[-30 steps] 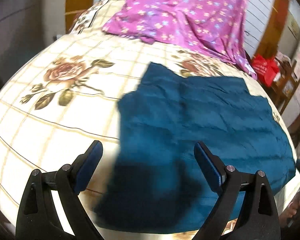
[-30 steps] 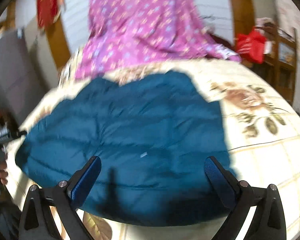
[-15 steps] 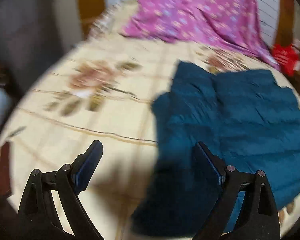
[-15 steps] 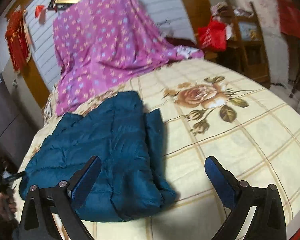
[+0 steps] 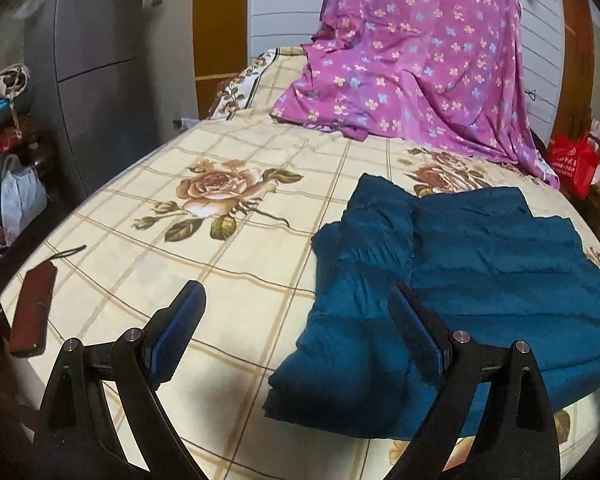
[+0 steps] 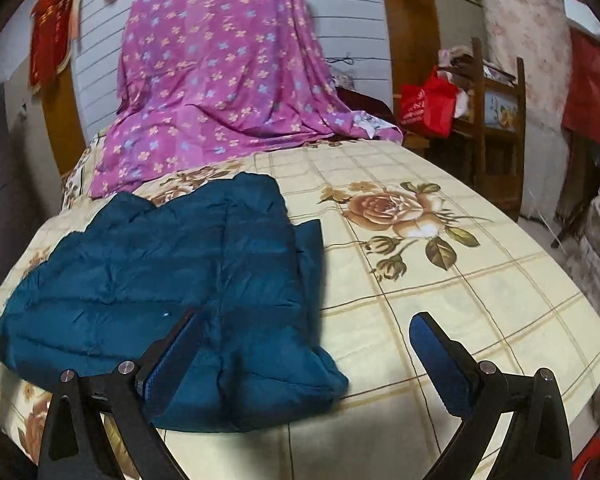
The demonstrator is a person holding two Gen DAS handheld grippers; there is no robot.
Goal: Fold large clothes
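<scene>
Pulling both tongs back and apart has changed your view: a second ago each looked straight down on the jacket (image 5: 460, 292), and now the left tongs (image 5: 296, 328) hang over bare bed (image 5: 228, 256) at its left edge, the right tongs (image 6: 306, 354) over its near right corner. Both are spread wide and hold nothing. The jacket lies folded into a rough block on the near part of the bed, its layers stacked along the right edge. To my eye that fold is finished; you could fold it once more or stop.
</scene>
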